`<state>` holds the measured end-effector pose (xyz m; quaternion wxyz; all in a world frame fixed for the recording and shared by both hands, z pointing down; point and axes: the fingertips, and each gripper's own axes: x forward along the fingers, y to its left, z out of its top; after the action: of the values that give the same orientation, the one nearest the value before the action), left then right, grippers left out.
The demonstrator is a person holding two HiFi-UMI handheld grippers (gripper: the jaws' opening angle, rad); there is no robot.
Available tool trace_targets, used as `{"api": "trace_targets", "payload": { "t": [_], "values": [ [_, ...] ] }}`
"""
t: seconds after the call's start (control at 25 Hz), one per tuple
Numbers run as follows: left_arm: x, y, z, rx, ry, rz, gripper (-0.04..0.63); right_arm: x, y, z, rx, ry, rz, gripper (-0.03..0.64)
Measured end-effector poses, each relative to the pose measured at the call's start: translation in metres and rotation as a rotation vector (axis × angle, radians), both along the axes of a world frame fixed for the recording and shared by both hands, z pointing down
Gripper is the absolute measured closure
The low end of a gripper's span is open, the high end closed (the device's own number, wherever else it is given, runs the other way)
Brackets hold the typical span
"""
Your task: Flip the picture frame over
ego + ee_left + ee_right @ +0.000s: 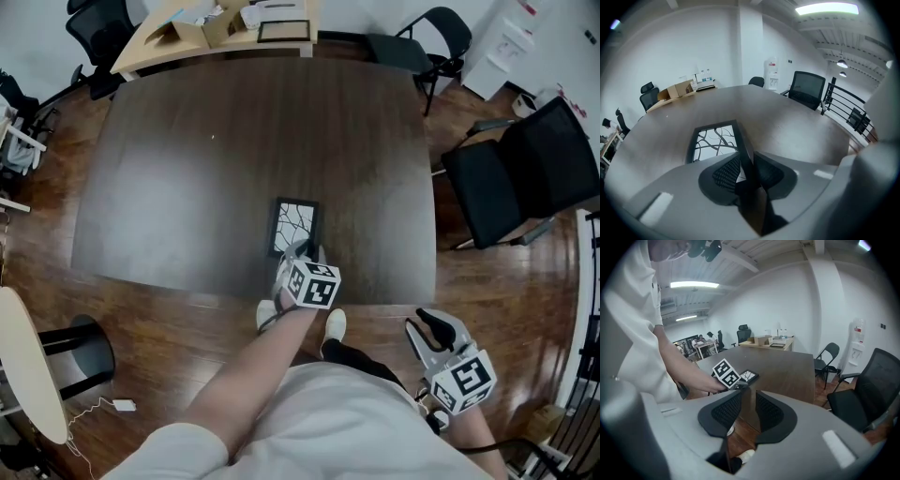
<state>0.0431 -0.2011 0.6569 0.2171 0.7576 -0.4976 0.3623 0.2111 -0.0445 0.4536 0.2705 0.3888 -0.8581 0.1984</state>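
Note:
A small black picture frame (294, 226) with a branch pattern on white lies on the dark table (187, 178), close to its near edge. My left gripper (302, 253) is at the frame's near end, shut on its edge. In the left gripper view the frame (715, 140) runs away from me, its right rail pinched between the jaws of the left gripper (746, 164). My right gripper (433, 330) hangs off the table at the lower right, over the floor, shut on nothing. The right gripper view shows the frame (749, 376) beyond the left gripper's marker cube (725, 373).
A black office chair (525, 173) stands right of the table and a folding chair (436, 37) at the far right corner. A light wooden desk (141, 49) behind holds boxes and another frame (284, 31). A pale round table (28, 366) is at the lower left.

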Motion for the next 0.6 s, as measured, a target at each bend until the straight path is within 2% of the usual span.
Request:
{"api": "trace_targets", "payload": {
  "t": [0.28, 0.44, 0.6],
  "values": [
    [-0.003, 0.001, 0.000, -0.054, 0.091, -0.095, 0.529, 0.002, -0.009, 0.000, 0.001, -0.005, -0.042, 0.518],
    [-0.006, 0.002, -0.002, -0.067, 0.120, -0.109, 0.534, 0.005, -0.014, 0.001, 0.005, -0.005, -0.059, 0.518],
    [-0.004, 0.003, -0.016, -0.066, 0.200, -0.110, 0.534, 0.004, -0.022, 0.001, 0.011, -0.014, -0.063, 0.520]
  ]
}}
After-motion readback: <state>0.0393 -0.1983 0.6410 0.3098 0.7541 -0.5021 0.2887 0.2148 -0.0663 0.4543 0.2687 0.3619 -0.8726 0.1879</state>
